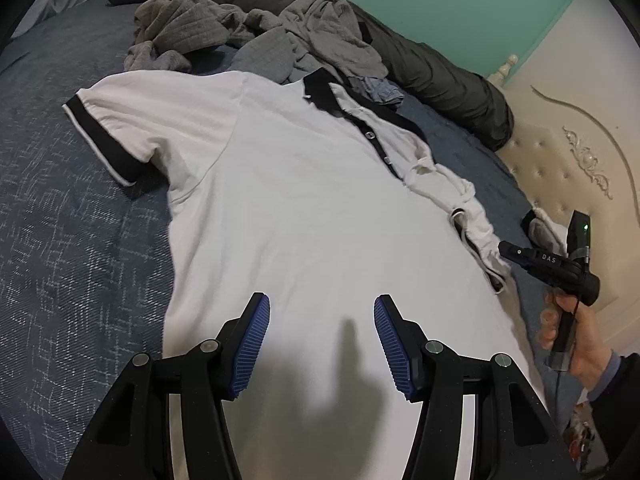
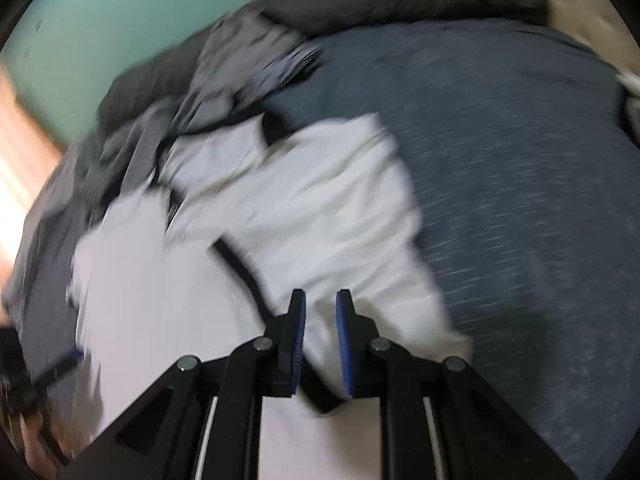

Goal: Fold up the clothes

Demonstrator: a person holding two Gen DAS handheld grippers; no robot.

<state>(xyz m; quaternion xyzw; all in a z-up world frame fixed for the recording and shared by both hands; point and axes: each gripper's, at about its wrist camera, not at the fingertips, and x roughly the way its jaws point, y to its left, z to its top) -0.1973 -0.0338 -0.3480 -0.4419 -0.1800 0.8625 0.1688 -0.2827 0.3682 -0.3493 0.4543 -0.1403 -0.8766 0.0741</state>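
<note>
Jaws spread wide on left gripper [image 1: 322, 308] above white polo shirt [image 1: 288, 208] lying flat on blue bedspread [image 1: 60, 220]; right gripper [image 2: 321, 300], narrowly parted, holds nothing over its crumpled sleeve; grey clothes [image 1: 240, 28] piled behind.

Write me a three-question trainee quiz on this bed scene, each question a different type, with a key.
1. True or false: the left gripper is shut on the white shirt.
2. The shirt's collar and sleeve band are which colour? A red, B black, C green.
3. Fill in: beyond the shirt on the blue bedspread lies a heap of crumpled ____ clothes.

Key: 1 false; 2 B; 3 grey.
</note>
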